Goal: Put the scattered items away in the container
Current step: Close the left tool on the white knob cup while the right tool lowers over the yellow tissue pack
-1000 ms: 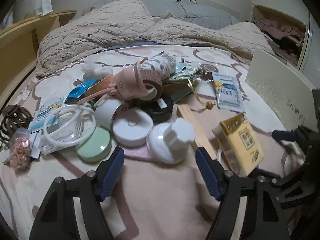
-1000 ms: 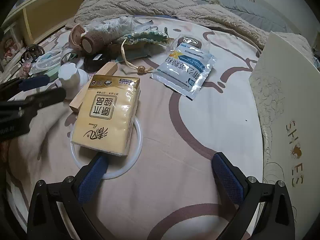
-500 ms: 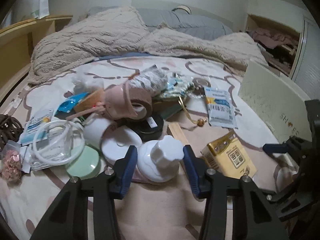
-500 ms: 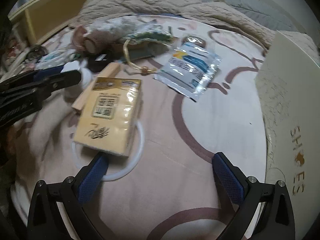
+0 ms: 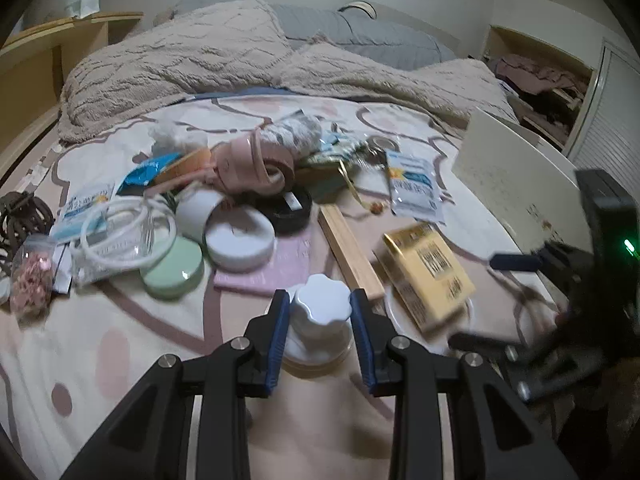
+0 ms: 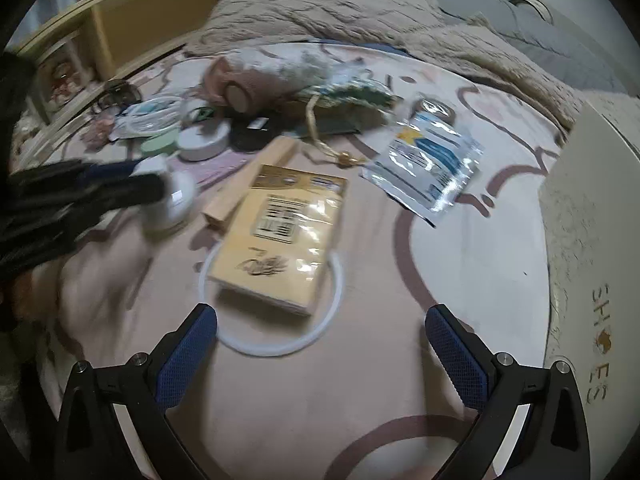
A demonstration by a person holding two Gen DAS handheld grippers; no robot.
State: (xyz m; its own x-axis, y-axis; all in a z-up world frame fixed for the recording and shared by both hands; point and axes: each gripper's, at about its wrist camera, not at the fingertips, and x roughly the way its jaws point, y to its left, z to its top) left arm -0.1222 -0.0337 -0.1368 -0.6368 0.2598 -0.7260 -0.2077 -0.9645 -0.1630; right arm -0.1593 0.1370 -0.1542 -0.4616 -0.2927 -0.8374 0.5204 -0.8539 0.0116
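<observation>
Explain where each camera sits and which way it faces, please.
Left wrist: on the left gripper, looking along the bed; its blue pads grip the white bottle.
Right wrist: on the open right gripper, looking down at the yellow tissue pack.
Shared: tissue pack, bottle, wooden block, shoe box.

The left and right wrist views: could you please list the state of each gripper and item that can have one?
Left gripper: shut on the white bottle.
White bottle: clamped by its cap, upright.
Right gripper: open, holding nothing.
Yellow tissue pack: lying flat over the white ring.
White ring: flat on the bed.
Shoe box: inside not visible.
Foil sachet: flat, looks sealed.
</observation>
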